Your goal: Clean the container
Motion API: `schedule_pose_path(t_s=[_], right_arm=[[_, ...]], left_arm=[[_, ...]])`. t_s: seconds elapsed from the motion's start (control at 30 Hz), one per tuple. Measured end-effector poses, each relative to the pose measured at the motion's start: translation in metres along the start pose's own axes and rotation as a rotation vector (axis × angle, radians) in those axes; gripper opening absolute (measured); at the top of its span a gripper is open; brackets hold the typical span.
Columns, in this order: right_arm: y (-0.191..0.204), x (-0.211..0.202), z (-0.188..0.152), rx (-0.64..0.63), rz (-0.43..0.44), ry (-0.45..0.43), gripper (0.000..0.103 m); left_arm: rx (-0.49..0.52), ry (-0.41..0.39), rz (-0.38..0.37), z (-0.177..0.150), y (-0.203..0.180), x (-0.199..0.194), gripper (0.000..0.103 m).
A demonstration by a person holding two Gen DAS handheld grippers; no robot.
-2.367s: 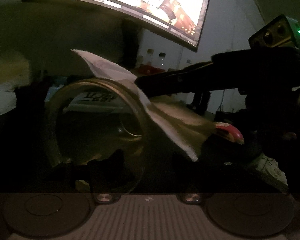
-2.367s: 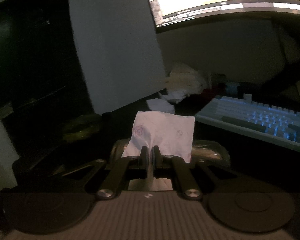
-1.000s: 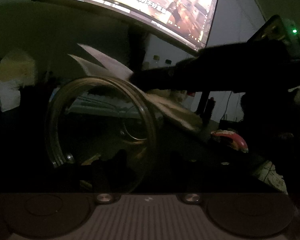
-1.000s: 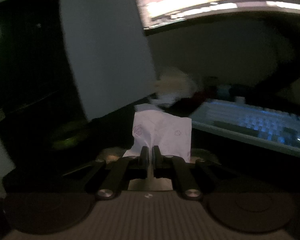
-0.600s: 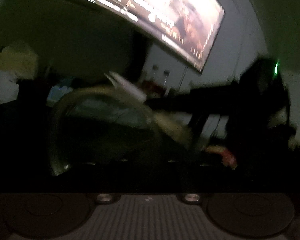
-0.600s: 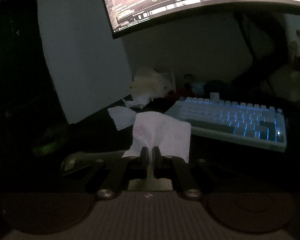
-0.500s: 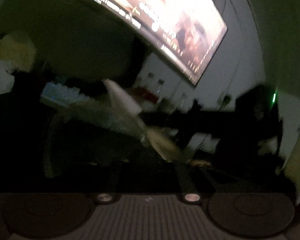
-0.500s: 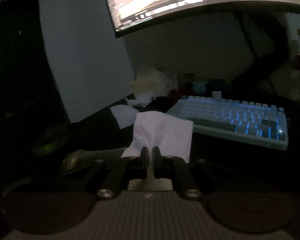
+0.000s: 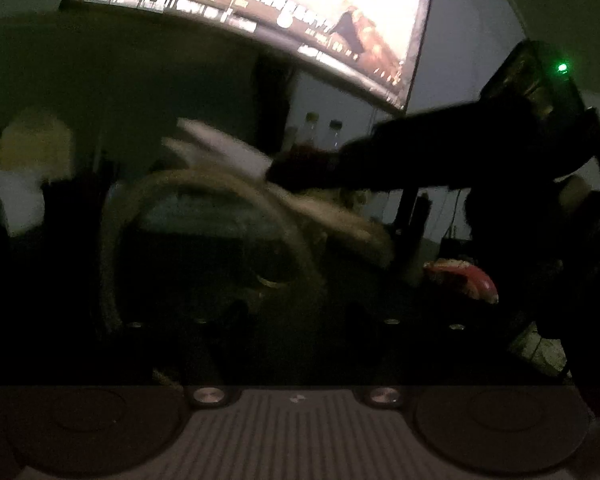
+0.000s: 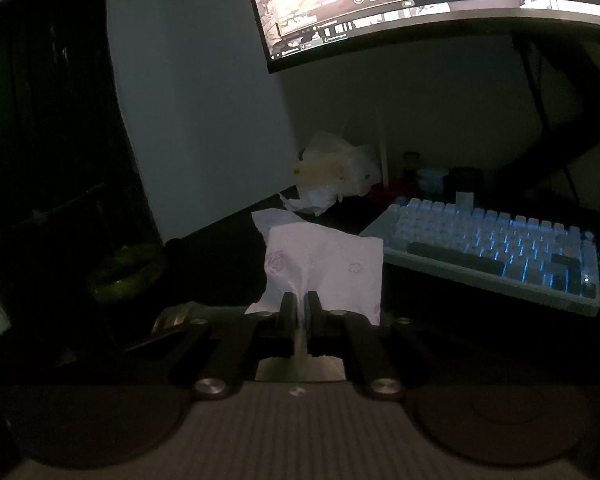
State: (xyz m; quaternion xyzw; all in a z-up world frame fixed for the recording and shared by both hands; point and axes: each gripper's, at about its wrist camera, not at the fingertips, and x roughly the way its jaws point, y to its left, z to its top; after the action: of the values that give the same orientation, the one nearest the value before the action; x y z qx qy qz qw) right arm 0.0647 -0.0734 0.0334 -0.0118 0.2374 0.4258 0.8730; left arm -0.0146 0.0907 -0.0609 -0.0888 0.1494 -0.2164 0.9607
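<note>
The scene is very dark. In the left wrist view a clear glass container (image 9: 204, 248) lies on its side with its round mouth toward the camera, held between my left gripper's dark fingers (image 9: 236, 320). My right gripper (image 9: 284, 168) reaches in from the right above the rim, shut on a white tissue (image 9: 224, 152). In the right wrist view my right gripper (image 10: 299, 304) is shut on the white printed tissue (image 10: 324, 264), which stands up from its fingertips.
A lit curved monitor (image 9: 260, 4) hangs above. A backlit keyboard (image 10: 496, 248) lies to the right, crumpled tissues (image 10: 332, 184) behind, another tissue (image 10: 276, 218) on the desk. A red object (image 9: 460, 280) lies at right. A dark computer case (image 10: 52, 140) stands at left.
The right gripper with the tissue has swung above the container's rim, and its view has turned toward the keyboard. The left view shook and is blurred; the container stays in the left gripper.
</note>
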Motion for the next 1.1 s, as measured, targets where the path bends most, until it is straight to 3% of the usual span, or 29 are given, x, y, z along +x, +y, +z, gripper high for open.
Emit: schedule_pose_path(t_s=[0.1,0.23,0.3,0.43,0.6,0.8,1.0,1.1], right_arm=[[0.006,0.0,-0.001,-0.007,0.013,-0.001,0.007],[0.02,0.002,-0.002,-0.041,0.072,0.007,0.007],[0.022,0.003,-0.002,-0.057,0.088,0.007,0.007],[0.001,0.008,0.001,-0.008,0.015,-0.002,0.007],[-0.014,0.008,0.003,0.027,-0.035,0.005,0.007],[-0.007,0.004,0.001,0.004,-0.008,0.007,0.007],[-0.008,0.007,0.003,0.002,-0.001,0.011,0.007],[-0.007,0.008,0.003,0.0,-0.004,0.01,0.007]], left_arm=[[-0.007,0.002,0.01,-0.001,0.0,0.002,0.043],[-0.077,-0.007,0.013,0.0,0.01,0.002,0.023],[-0.116,-0.015,-0.013,0.0,0.016,0.001,0.021],[-0.157,-0.031,-0.041,0.001,0.019,0.001,0.016],[-0.392,-0.039,-0.151,0.013,0.031,-0.003,0.012],[-0.266,-0.016,-0.094,0.015,0.02,-0.006,0.014],[-0.025,0.021,0.063,0.004,0.001,0.001,0.018],[-0.05,0.003,0.054,0.002,0.001,-0.001,0.017]])
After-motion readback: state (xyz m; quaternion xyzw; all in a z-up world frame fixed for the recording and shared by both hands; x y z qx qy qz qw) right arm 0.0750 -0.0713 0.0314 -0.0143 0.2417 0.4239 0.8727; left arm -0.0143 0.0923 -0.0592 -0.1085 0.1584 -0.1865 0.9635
